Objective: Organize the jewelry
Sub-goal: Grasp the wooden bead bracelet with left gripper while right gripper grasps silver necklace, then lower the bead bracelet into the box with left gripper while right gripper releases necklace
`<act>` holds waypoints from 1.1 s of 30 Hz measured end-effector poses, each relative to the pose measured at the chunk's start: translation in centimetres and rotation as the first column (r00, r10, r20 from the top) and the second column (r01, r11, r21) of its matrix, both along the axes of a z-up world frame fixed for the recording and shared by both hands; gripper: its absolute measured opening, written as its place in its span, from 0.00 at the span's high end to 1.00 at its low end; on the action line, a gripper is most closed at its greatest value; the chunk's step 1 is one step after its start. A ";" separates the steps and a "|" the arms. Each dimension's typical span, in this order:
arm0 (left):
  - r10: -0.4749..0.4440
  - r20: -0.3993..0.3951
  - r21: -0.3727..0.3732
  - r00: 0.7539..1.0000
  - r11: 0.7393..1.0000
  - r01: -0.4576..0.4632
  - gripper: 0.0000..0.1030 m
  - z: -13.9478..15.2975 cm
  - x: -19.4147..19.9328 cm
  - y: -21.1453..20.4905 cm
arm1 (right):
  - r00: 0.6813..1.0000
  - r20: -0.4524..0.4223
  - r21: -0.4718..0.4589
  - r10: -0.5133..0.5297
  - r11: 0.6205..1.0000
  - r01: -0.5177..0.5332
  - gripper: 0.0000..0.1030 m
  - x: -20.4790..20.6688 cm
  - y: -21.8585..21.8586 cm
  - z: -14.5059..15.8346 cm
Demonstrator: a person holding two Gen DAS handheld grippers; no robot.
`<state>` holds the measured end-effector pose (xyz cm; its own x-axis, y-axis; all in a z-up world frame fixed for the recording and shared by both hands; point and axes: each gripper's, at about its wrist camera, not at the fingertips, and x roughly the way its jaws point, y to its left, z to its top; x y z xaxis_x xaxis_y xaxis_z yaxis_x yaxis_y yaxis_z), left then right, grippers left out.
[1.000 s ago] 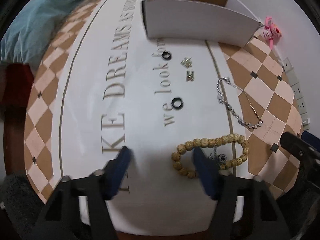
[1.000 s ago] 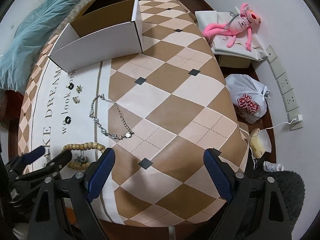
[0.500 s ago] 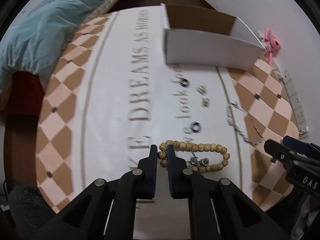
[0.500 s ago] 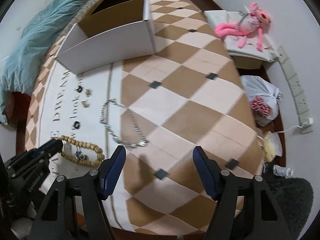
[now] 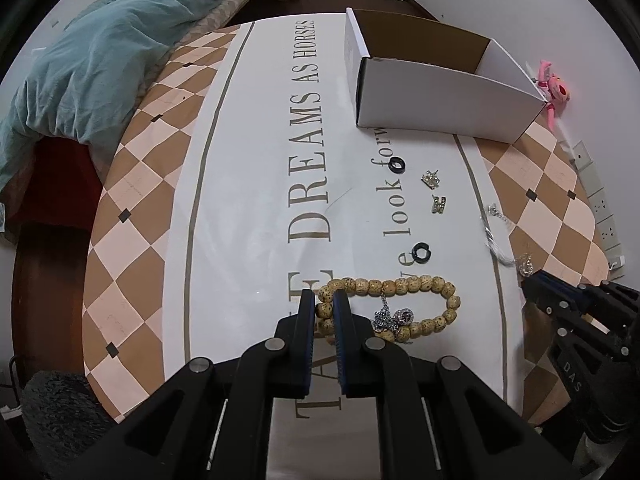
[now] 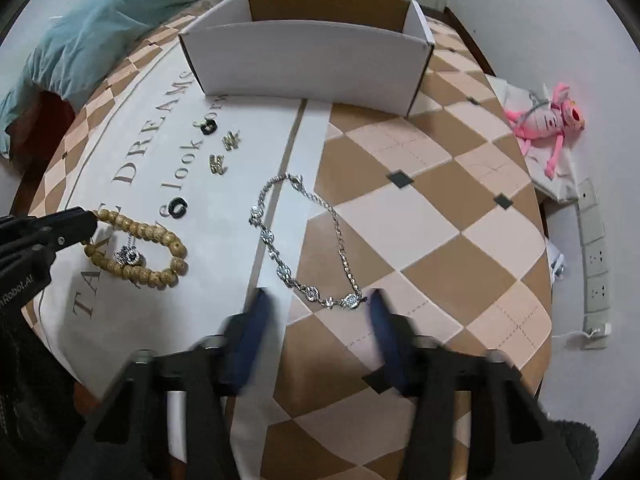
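Note:
My left gripper [image 5: 324,307] is shut on the left end of the wooden bead bracelet [image 5: 400,286], which lies on the table with a small silver charm [image 5: 396,317] inside its loop. The bracelet also shows in the right wrist view [image 6: 160,240]. My right gripper [image 6: 318,306] is open, its fingers on either side of the near end of the silver chain bracelet [image 6: 280,264]. Two black rings [image 5: 421,251] [image 5: 397,165] and two small gold earrings [image 5: 431,178] [image 5: 439,205] lie between the bracelets and the open white box [image 5: 444,112].
The round table has a checked cloth with printed words [image 5: 312,152]. A teal blanket [image 5: 100,52] lies on the bed at the left. A pink plush toy [image 6: 552,120] and wall sockets [image 6: 596,256] are off the table at the right.
My left gripper closed on the bead bracelet's end and stays there. My right gripper moved forward and down over the silver chain, jaws still open.

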<state>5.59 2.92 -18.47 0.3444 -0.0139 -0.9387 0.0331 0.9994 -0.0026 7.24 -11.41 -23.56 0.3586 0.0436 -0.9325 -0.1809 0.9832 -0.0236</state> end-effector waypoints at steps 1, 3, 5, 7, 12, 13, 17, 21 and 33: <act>-0.002 0.003 -0.004 1.000 1.000 0.002 0.94 0.2 0.0 -0.1 | 1.000 -0.005 0.011 -0.007 1.000 0.007 0.94 0.1 -0.1 -0.1; -0.011 0.014 -0.012 1.000 1.000 0.011 0.94 0.8 0.0 -0.4 | 1.000 -0.011 0.062 -0.025 0.998 0.026 0.94 0.2 -0.6 0.1; -0.019 0.028 -0.025 0.999 0.999 0.020 0.94 1.6 0.0 -0.7 | 0.999 -0.003 0.104 -0.050 0.993 0.050 0.94 0.2 -1.3 0.9; -0.030 0.045 -0.045 0.999 0.998 0.032 0.94 2.8 0.1 -1.1 | 0.998 0.007 0.144 -0.068 0.987 0.066 0.94 0.0 -1.8 1.8; -0.052 0.091 -0.108 0.994 0.992 0.062 0.94 5.9 0.6 -2.0 | 0.995 0.050 0.214 -0.088 0.974 0.076 0.94 0.0 -2.3 5.0; -0.053 0.100 -0.123 0.994 0.990 0.066 0.94 6.6 0.7 -2.2 | 0.994 0.059 0.229 -0.091 0.970 0.075 0.94 0.0 -2.5 5.8; -0.058 0.137 -0.180 0.989 0.980 0.083 0.94 9.4 1.5 -2.5 | 0.989 0.100 0.278 -0.109 0.957 0.077 0.94 0.5 -3.1 8.8; -0.067 0.172 -0.238 0.983 0.965 0.108 0.94 12.6 3.2 -2.9 | 0.982 0.150 0.321 -0.118 0.945 0.064 0.94 1.8 -3.7 12.4; -0.096 0.239 -0.204 0.966 0.968 0.147 0.94 17.2 14.1 -4.2 | 0.967 0.222 0.345 -0.126 0.938 0.043 0.94 12.6 -5.0 19.4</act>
